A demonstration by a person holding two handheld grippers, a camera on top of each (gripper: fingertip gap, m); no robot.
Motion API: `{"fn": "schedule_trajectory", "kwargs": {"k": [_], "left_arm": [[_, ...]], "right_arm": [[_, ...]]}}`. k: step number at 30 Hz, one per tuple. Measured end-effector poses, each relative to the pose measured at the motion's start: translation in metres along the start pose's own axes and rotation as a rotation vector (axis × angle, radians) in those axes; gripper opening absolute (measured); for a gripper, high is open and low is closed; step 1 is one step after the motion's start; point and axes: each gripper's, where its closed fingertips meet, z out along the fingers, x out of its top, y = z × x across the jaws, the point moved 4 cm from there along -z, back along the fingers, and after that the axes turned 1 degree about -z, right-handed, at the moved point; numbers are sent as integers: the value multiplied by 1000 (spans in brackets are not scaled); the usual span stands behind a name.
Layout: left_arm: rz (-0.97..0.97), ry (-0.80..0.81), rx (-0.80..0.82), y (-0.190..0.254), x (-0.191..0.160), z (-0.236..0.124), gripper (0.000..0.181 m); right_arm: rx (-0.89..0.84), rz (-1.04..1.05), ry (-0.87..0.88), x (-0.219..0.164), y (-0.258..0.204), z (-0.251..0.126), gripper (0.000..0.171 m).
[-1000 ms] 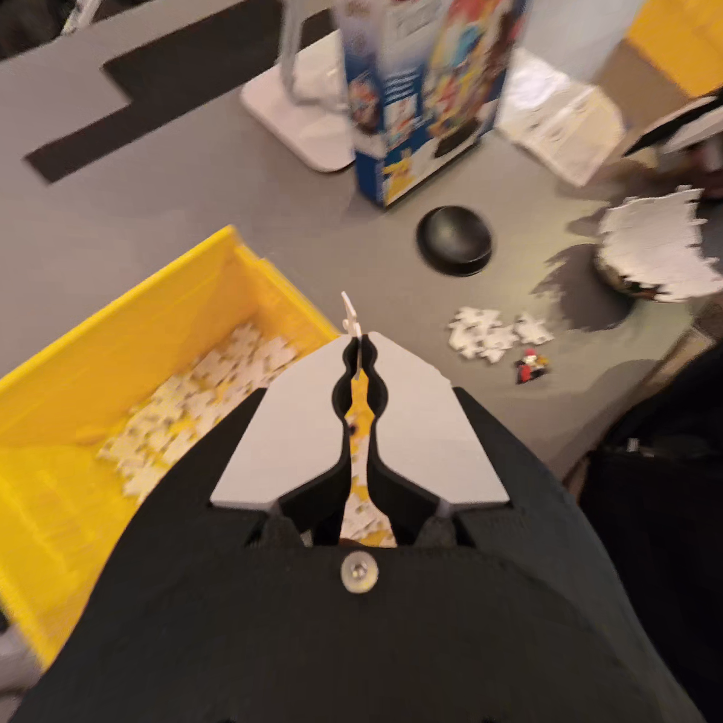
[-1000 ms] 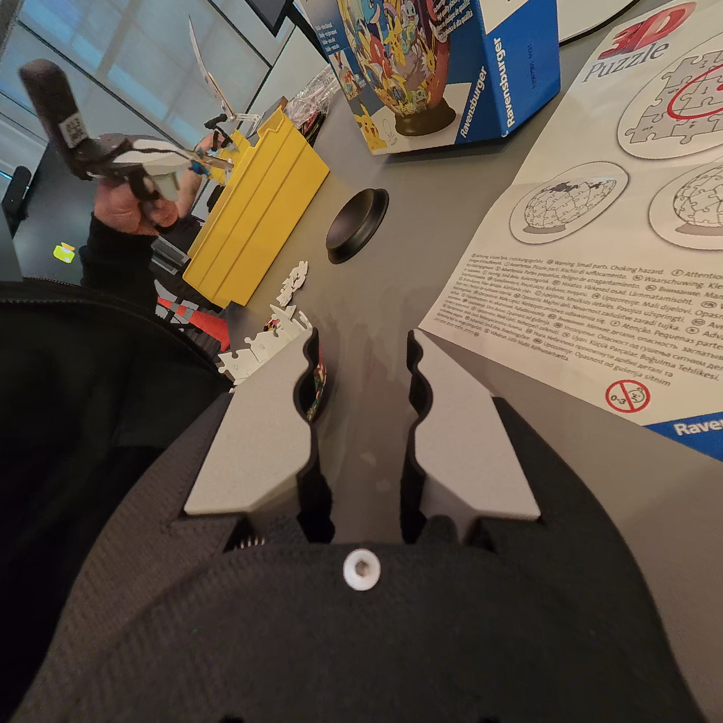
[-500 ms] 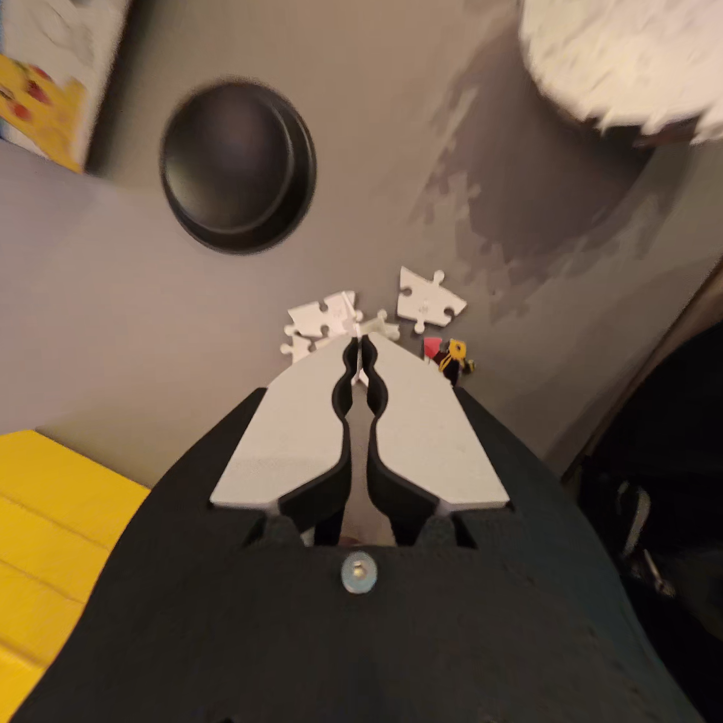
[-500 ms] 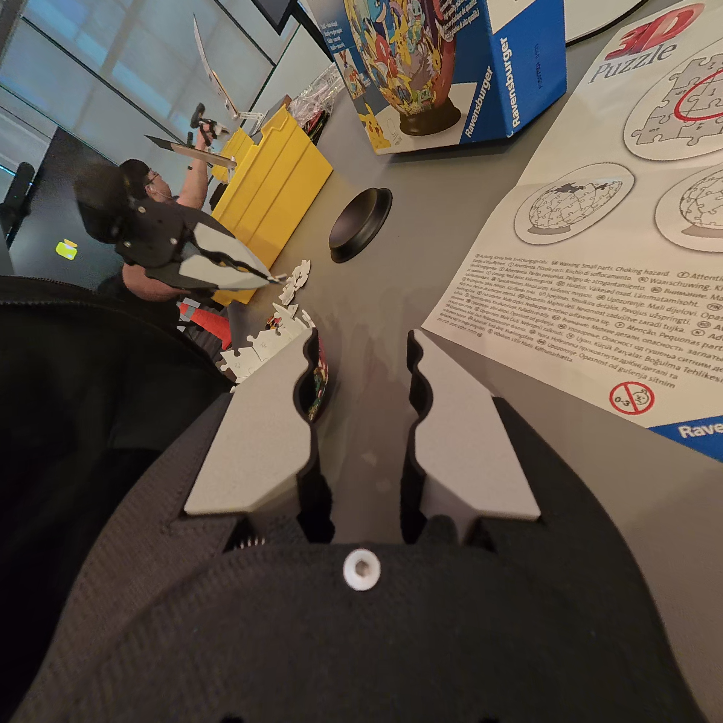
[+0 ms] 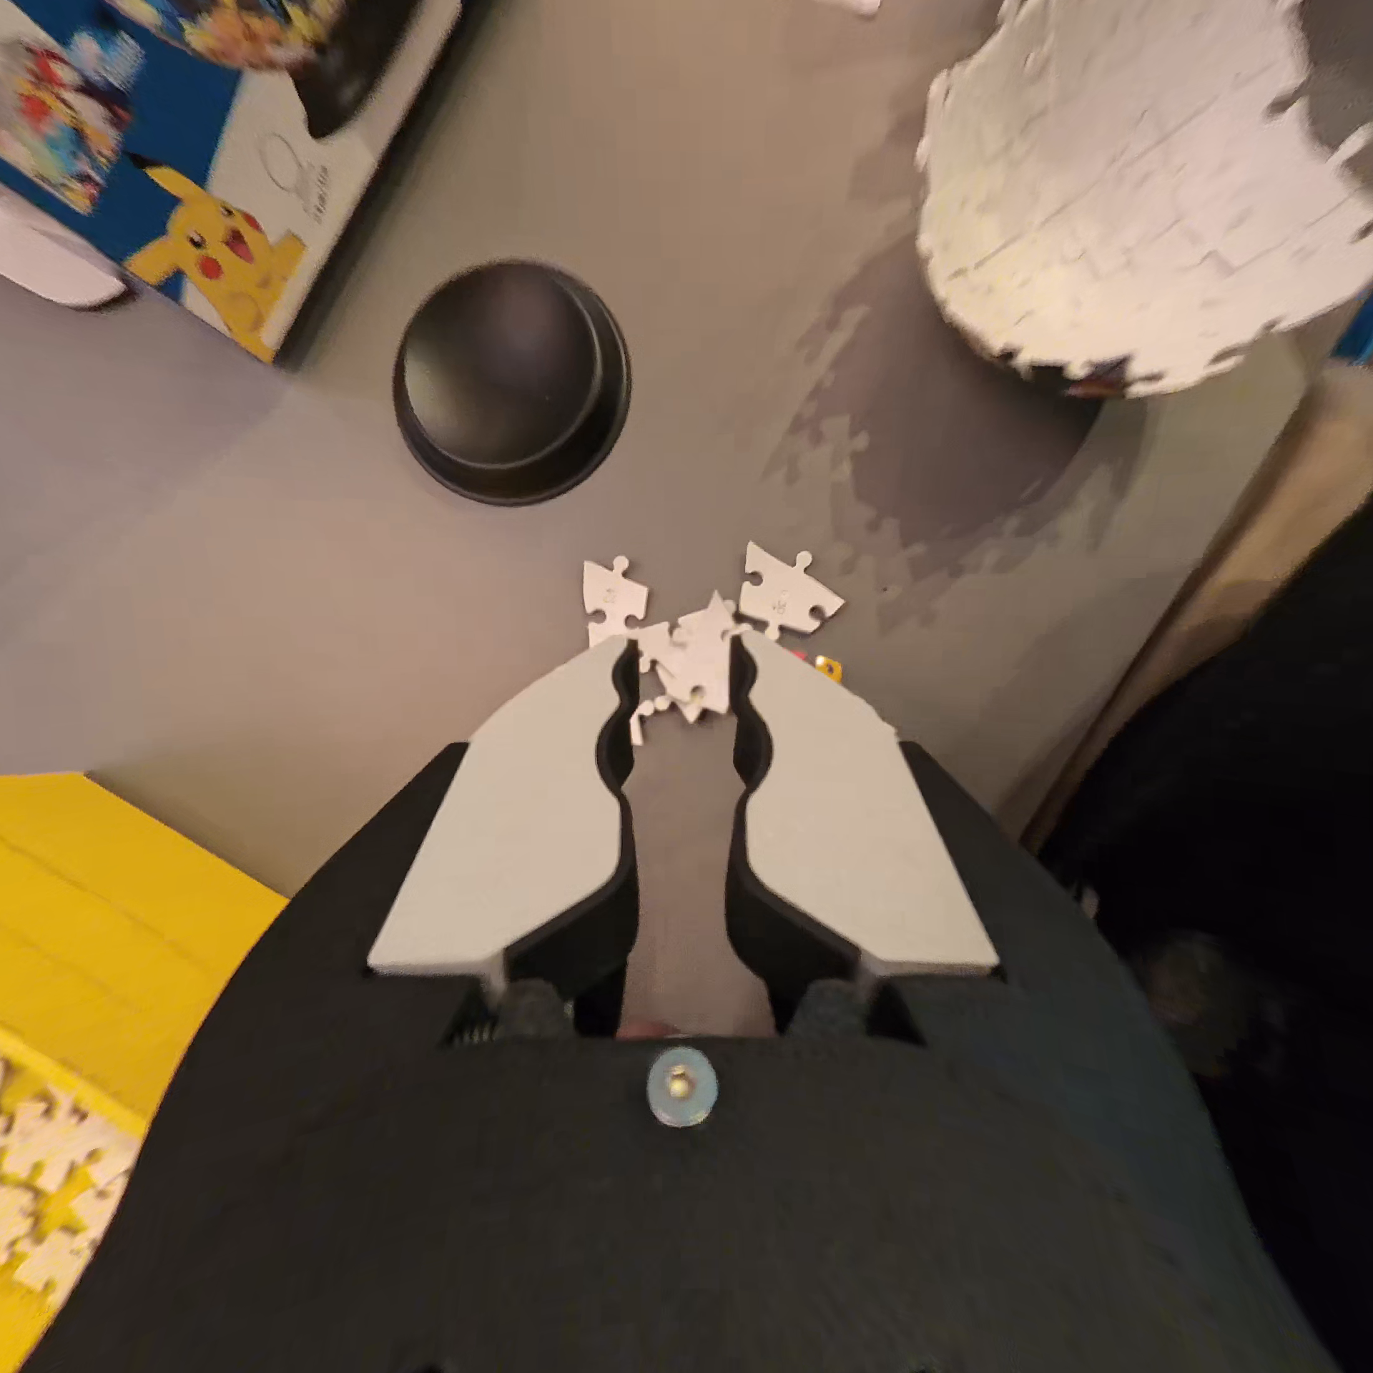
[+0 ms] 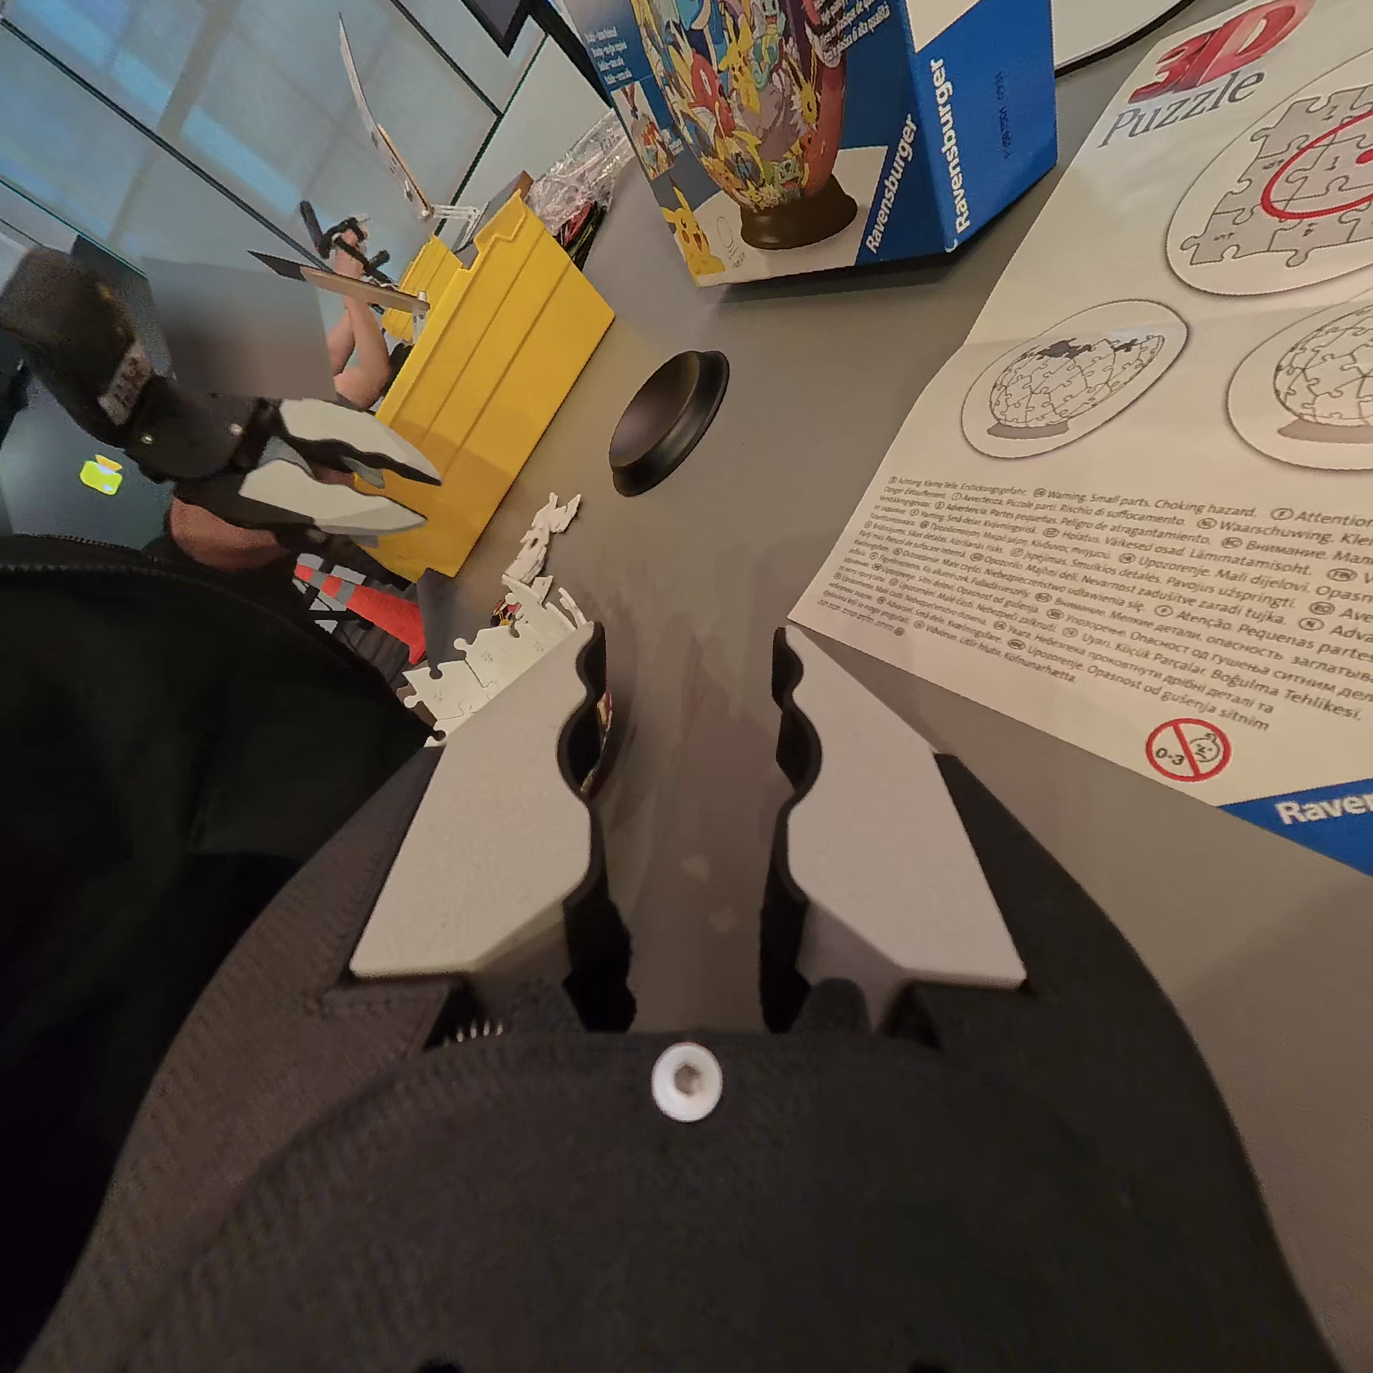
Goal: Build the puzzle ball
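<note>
My left gripper (image 5: 683,646) is open, tips low over a small heap of loose white puzzle pieces (image 5: 698,661) on the grey table. The part-built puzzle ball (image 5: 1114,186), white inner side showing, is at the upper right, blurred. Its black round stand (image 5: 513,379) sits beyond the pieces. My right gripper (image 6: 687,646) is open and holds nothing; the ball's jagged white rim (image 6: 483,669) lies against the outside of its left finger. The left gripper (image 6: 371,490) shows in the right wrist view, jaws apart, over the loose pieces (image 6: 550,520). The stand (image 6: 669,423) is there too.
A yellow bin (image 5: 111,929) with several loose pieces is at the lower left, also in the right wrist view (image 6: 490,371). The blue puzzle box (image 6: 854,134) stands behind the stand. A printed instruction sheet (image 6: 1114,446) lies right. The table edge runs along the right (image 5: 1189,594). There is about 25 cm between the tips of the two grippers.
My left gripper came from over the yellow bin, shut on a white piece, down to the loose pieces and has opened. The right gripper has hardly moved.
</note>
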Motion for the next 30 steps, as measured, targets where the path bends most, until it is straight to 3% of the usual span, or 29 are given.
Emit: {"fn": "schedule_trajectory", "kwargs": {"k": [1,5,8,12,17,19,23,26,30], "left_arm": [[-16,41,-9,0,3,-7,23],[-43,110,-11,-5,2,-23,20],[-43,180,18,-12,-1,-40,2],[-46,246,250,-53,-17,-74,0],[-266,248,444,-121,-72,-113,13],[-360,141,499,-149,-112,-110,24],[-589,52,410,-176,-168,-86,36],[-664,84,316,-182,-174,-71,39],[-665,-7,266,-187,-183,-51,44]], "right_arm": [[-2,0,0,0,0,0,44],[-10,1,-3,0,1,1,44],[-16,3,-3,0,2,1,44],[-21,4,-4,0,2,1,44],[-24,6,-1,0,3,1,44],[-23,7,-1,0,3,1,44],[-24,7,-2,0,3,1,43],[-25,9,0,0,3,1,43],[-27,12,1,0,3,0,43]]}}
